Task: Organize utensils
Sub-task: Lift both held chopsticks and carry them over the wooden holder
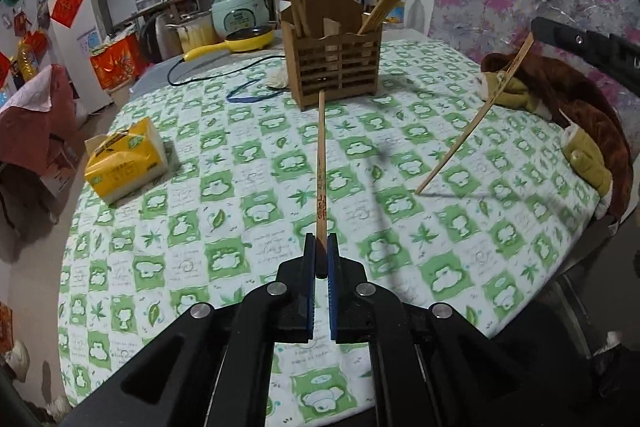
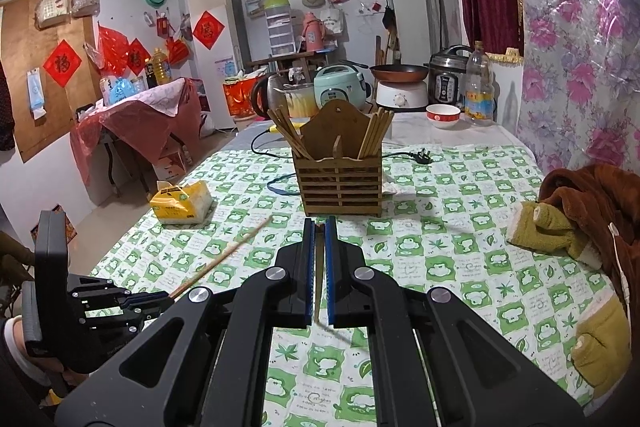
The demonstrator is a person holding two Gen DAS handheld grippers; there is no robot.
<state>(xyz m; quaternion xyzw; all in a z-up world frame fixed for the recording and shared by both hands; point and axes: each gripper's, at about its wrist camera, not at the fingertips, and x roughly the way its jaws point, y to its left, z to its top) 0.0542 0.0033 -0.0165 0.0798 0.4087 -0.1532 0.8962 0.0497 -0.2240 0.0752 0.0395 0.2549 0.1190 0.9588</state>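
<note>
A slatted wooden utensil holder [image 1: 335,57] stands at the table's far middle with several chopsticks in its left and right compartments; it also shows in the right wrist view [image 2: 339,171]. My left gripper [image 1: 321,247] is shut on a chopstick [image 1: 321,155] that points forward at the holder, above the tablecloth. My right gripper [image 2: 319,231] is shut on another chopstick [image 2: 319,279], which hangs down between the pads. In the left wrist view that chopstick [image 1: 476,115] slants down from the right gripper, its tip near the cloth.
A green-checked tablecloth [image 1: 240,227] covers the table. A yellow tissue pack [image 1: 126,161] lies at the left. A brown and yellow garment [image 2: 580,227] lies on the right edge. A blue band [image 1: 248,95], a black cable, cookers, a bowl [image 2: 443,115] and a bottle stand behind.
</note>
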